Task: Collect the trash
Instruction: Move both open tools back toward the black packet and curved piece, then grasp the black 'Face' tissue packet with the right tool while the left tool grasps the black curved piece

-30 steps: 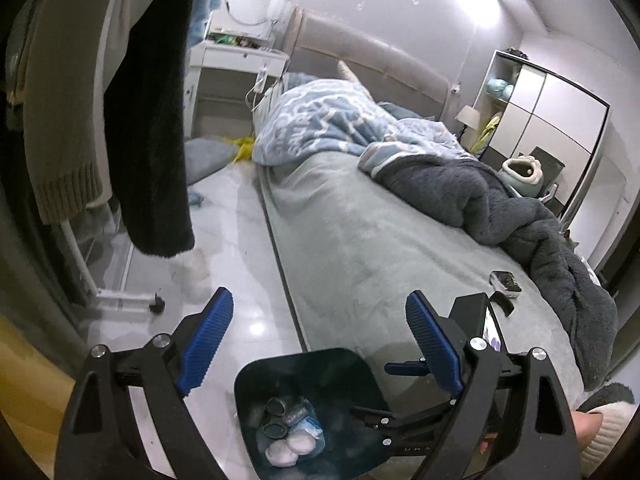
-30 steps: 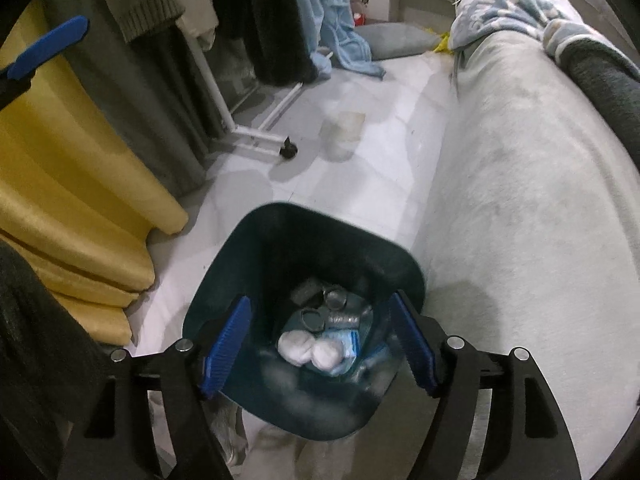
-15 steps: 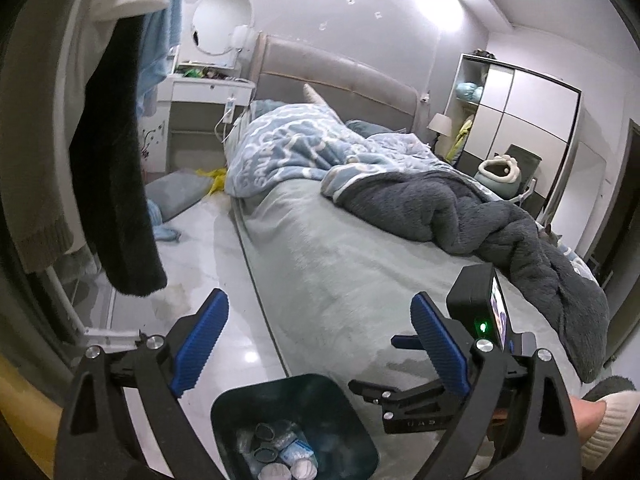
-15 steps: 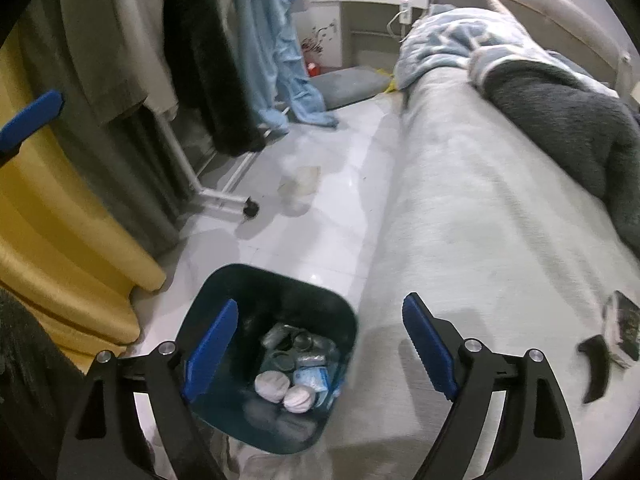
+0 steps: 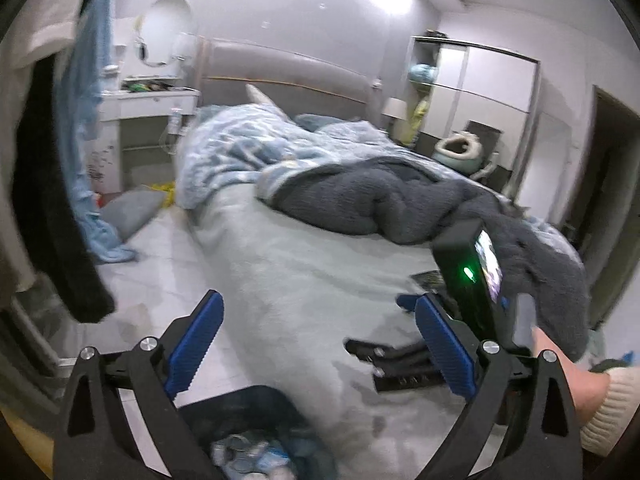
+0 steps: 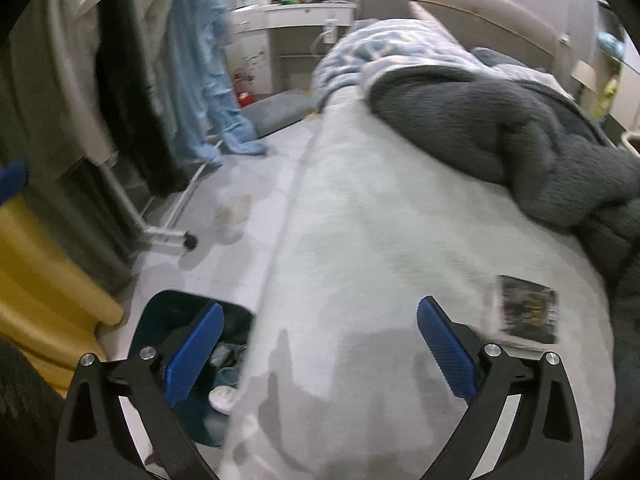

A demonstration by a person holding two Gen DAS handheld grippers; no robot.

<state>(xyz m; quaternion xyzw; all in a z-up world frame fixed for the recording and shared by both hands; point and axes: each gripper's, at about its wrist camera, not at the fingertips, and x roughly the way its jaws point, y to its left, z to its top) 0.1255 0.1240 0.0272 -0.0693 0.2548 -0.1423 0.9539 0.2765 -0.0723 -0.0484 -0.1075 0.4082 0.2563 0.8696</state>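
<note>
You've got open bedsheet (image 6: 360, 240) ahead of both grippers, clear up to the grey blanket (image 6: 500, 128) heaped across the far side. Floor strip (image 6: 240, 184) left of the bed is narrow: trash bin (image 6: 160, 320) against the mattress edge, clothes rack (image 6: 168, 236) and hanging clothes (image 6: 132, 80) crowding it.

A bin (image 6: 160, 316) with trash (image 6: 224, 394) in it is set on the floor (image 6: 224, 184) against the left side of the bed (image 6: 360, 264), a packet (image 6: 524, 310) is laid on the bed's right part, and a blanket (image 6: 500, 128) is heaped behind it.
</note>
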